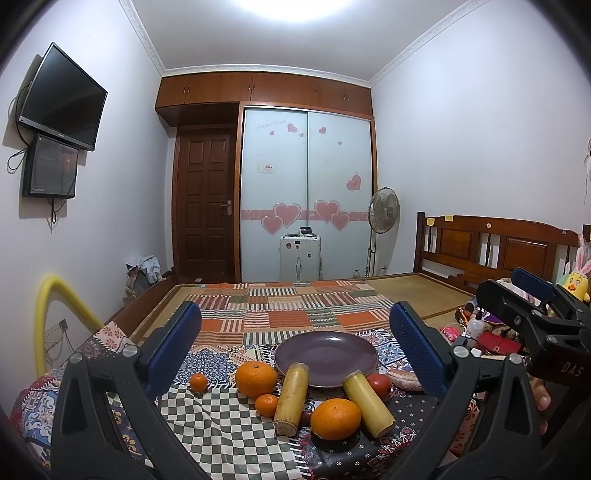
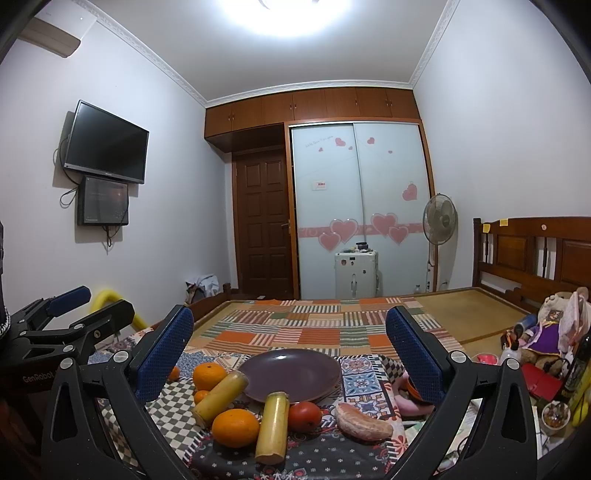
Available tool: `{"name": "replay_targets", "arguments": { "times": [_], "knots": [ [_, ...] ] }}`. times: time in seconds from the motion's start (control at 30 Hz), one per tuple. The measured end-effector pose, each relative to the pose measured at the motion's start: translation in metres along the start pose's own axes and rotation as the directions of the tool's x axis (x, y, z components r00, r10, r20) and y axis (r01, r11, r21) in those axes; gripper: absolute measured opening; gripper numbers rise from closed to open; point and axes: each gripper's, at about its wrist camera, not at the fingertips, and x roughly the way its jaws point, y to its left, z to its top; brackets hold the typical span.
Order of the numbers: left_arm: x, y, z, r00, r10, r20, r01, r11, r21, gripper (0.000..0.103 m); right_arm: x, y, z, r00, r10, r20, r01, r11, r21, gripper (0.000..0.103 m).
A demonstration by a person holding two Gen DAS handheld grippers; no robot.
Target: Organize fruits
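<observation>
Fruit lies clustered on the patterned cloth (image 1: 207, 424) before an empty purple plate (image 1: 325, 352), oranges (image 1: 335, 419), two yellow cane pieces (image 1: 291, 398) and a tomato (image 2: 304, 416) among it, while left gripper (image 1: 295, 347) and right gripper (image 2: 290, 350) hover with jaws wide apart, gripping nothing

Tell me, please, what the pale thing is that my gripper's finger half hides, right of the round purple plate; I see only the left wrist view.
Observer: It is a peeled pinkish citrus piece, lying on the patterned cloth just right of the red tomato.
Operator: Thank you. Does it touch the tomato?
Observer: No, a narrow strip of cloth shows between them.
Operator: Is anything mounted above the black television?
Observer: Yes, a white air-conditioning unit sits high on that wall, left of it.
</observation>
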Motion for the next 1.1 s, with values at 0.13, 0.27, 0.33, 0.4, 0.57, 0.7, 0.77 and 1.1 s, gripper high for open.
{"name": "replay_targets", "arguments": {
  "times": [0.13, 0.27, 0.33, 0.4, 0.57, 0.7, 0.77, 1.1],
  "knots": [
    [0.0, -0.001, 0.002, 1.0, 0.003, 0.001, -0.003, 1.0, 0.0, 0.103, 0.0, 0.0, 0.0, 1.0, 0.002, 0.002, -0.002, 1.0, 0.001, 0.103],
    [0.004, -0.003, 0.0, 1.0, 0.003, 0.0, -0.003, 1.0, -0.001, 0.103, 0.0, 0.0, 0.0, 1.0, 0.002, 0.001, -0.002, 1.0, 0.001, 0.103],
    [0.004, -0.003, 0.0, 1.0, 0.002, 0.0, -0.002, 1.0, -0.002, 0.103, 0.001, 0.001, 0.0, 1.0, 0.002, 0.001, -0.002, 1.0, 0.002, 0.103],
    [0.004, -0.003, -0.001, 1.0, 0.001, 0.005, -0.001, 1.0, -0.003, 0.103, 0.001, 0.0, 0.0, 1.0, 0.005, -0.002, -0.005, 1.0, 0.005, 0.103],
    [0.004, -0.002, -0.001, 1.0, -0.002, 0.007, 0.002, 1.0, -0.005, 0.103, 0.0, 0.003, -0.001, 1.0, 0.011, -0.003, -0.011, 1.0, 0.008, 0.103],
    [0.003, -0.001, -0.002, 1.0, -0.005, 0.012, 0.005, 1.0, -0.016, 0.103, 0.001, 0.004, -0.002, 1.0, 0.007, -0.003, -0.007, 1.0, 0.011, 0.103],
    [0.004, 0.001, -0.003, 1.0, -0.01, 0.01, 0.01, 1.0, -0.018, 0.103, 0.002, 0.003, -0.003, 1.0, -0.008, -0.006, 0.008, 1.0, 0.015, 0.103],
    [0.029, 0.016, -0.018, 0.997, 0.004, -0.077, -0.005, 1.0, -0.023, 0.084, 0.028, -0.01, -0.025, 0.99, -0.043, -0.131, 0.046, 0.999, 0.022, 0.102]
  ]
}}
